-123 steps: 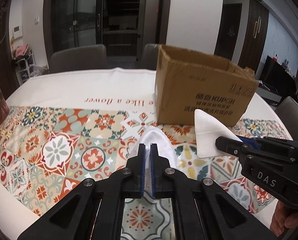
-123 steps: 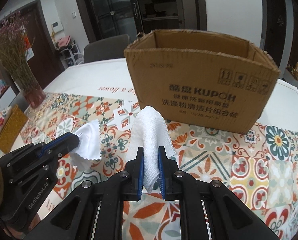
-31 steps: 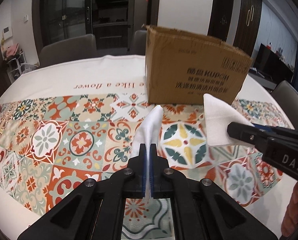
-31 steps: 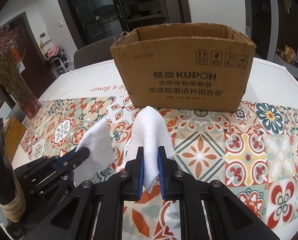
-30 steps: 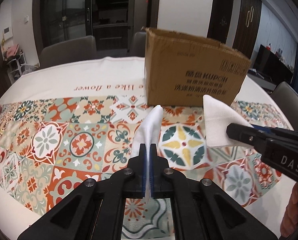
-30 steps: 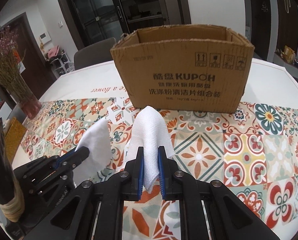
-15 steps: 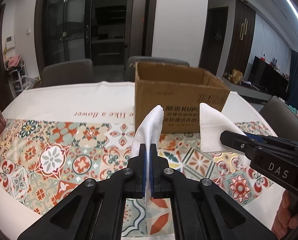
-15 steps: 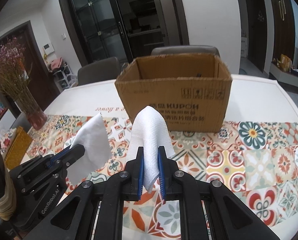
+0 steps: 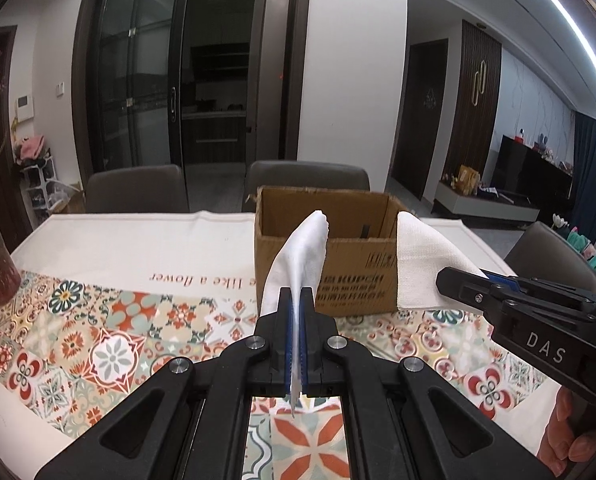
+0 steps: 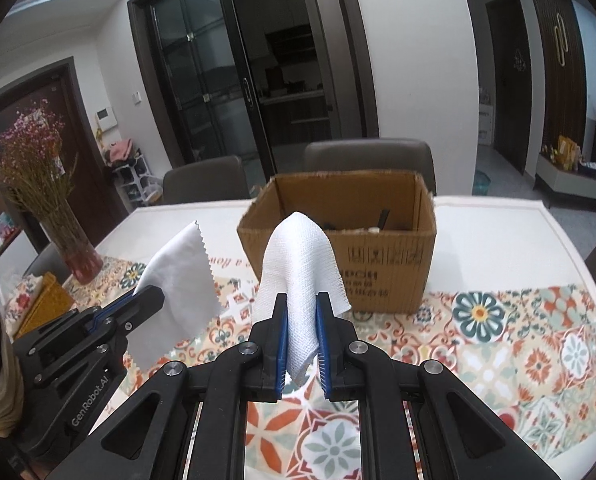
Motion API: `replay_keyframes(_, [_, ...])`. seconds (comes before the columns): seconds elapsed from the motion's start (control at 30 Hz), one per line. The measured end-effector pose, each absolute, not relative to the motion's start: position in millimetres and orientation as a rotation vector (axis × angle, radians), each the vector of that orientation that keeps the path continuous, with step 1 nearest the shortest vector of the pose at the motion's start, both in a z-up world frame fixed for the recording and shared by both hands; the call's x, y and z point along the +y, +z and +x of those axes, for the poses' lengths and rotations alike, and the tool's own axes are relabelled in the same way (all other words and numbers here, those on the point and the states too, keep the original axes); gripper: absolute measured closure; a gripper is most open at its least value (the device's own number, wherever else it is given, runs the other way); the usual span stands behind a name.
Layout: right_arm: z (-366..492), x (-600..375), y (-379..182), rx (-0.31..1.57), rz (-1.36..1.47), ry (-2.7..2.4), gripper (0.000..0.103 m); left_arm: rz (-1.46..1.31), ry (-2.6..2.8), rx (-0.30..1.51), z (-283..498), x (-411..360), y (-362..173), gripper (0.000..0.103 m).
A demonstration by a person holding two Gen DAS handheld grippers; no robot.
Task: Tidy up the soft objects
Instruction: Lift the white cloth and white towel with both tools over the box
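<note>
My left gripper (image 9: 295, 300) is shut on a thin smooth white cloth (image 9: 300, 252) and holds it up above the table; that cloth also shows in the right wrist view (image 10: 177, 276). My right gripper (image 10: 301, 312) is shut on a thicker woven white cloth (image 10: 298, 268), also held in the air; it shows in the left wrist view (image 9: 422, 268) too. An open brown cardboard box (image 10: 382, 260) stands on the table ahead of both grippers, with some dark items inside. Both cloths hang in front of the box's near wall (image 9: 358, 280).
The table carries a patterned tile-print runner (image 9: 109, 344) over a white cloth. A vase of dried flowers (image 10: 73, 240) and a yellow basket (image 10: 45, 304) stand at the left. Grey chairs (image 10: 370, 160) stand behind the table.
Both grippers have risen with their cloths and tilted up, so the open top of the box now shows. The grips on both cloths are unchanged.
</note>
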State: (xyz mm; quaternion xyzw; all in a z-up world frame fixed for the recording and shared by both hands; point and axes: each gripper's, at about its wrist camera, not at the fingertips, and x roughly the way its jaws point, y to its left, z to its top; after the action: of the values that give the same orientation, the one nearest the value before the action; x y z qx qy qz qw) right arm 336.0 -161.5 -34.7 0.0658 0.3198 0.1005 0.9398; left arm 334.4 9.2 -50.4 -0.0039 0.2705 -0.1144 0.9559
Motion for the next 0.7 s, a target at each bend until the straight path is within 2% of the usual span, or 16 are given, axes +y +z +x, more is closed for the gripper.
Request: replay_keyframes(0.7, [364.8, -183.8, 13.4, 0.546, 0.143, 0.169, 0.089, 0.035, -0.257, 0.430, 375.5, -5.5, -0.2, 0.098])
